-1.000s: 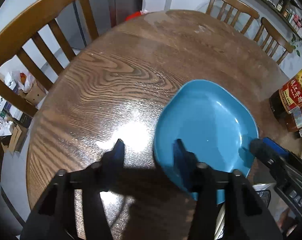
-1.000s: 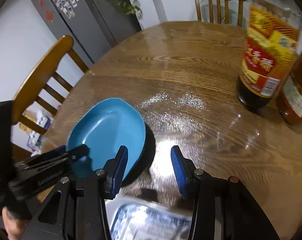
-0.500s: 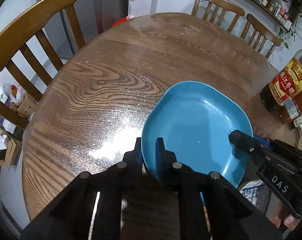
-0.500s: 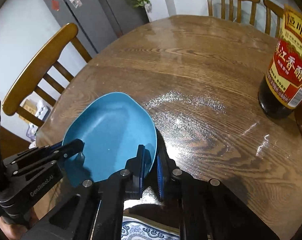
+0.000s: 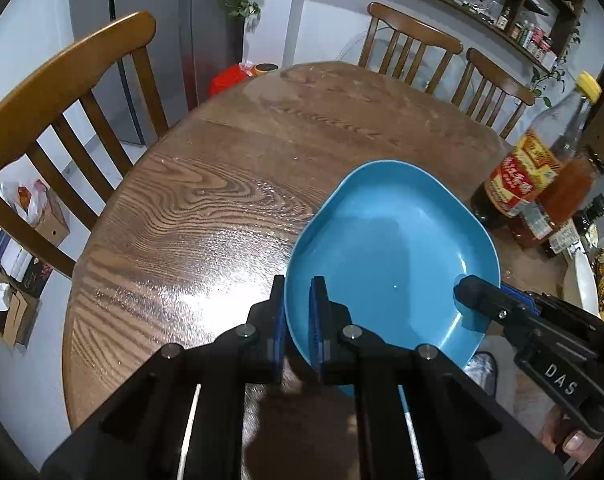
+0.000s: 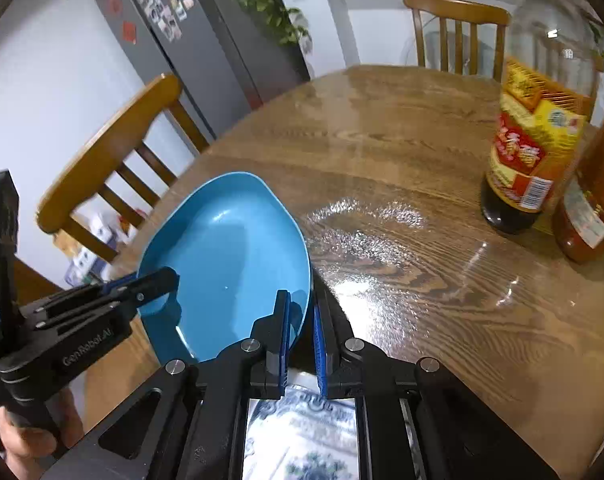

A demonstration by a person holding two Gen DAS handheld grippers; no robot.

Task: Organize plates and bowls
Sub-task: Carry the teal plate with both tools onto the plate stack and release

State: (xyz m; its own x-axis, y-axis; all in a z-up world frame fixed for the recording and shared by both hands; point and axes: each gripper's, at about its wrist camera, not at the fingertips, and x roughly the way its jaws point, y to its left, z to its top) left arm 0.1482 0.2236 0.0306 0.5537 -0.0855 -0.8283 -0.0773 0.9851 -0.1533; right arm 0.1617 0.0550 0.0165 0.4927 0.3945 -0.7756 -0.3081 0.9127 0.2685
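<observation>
A blue plate [image 5: 389,248] with a squarish rim is held up off the round wooden table [image 5: 222,200], tilted. My left gripper [image 5: 298,304] is shut on the plate's left rim. My right gripper [image 6: 302,316] is shut on the opposite rim of the blue plate [image 6: 230,256]. Each gripper shows in the other's view, the right gripper [image 5: 477,304] at the plate's right edge and the left gripper [image 6: 158,280] at its left edge. A blue-and-white patterned dish [image 6: 302,436] lies below the right gripper, partly hidden by it.
A vinegar bottle [image 6: 533,136] and a jar of red sauce [image 6: 593,208] stand on the table to the right. Wooden chairs [image 5: 62,120] ring the table. A dark fridge [image 6: 198,36] stands behind. A person's hand [image 6: 26,436] grips the left handle.
Both grippers went from open to shut on opposite rims of the blue plate. The plate has since risen off the table and tilted, and both hands have lifted.
</observation>
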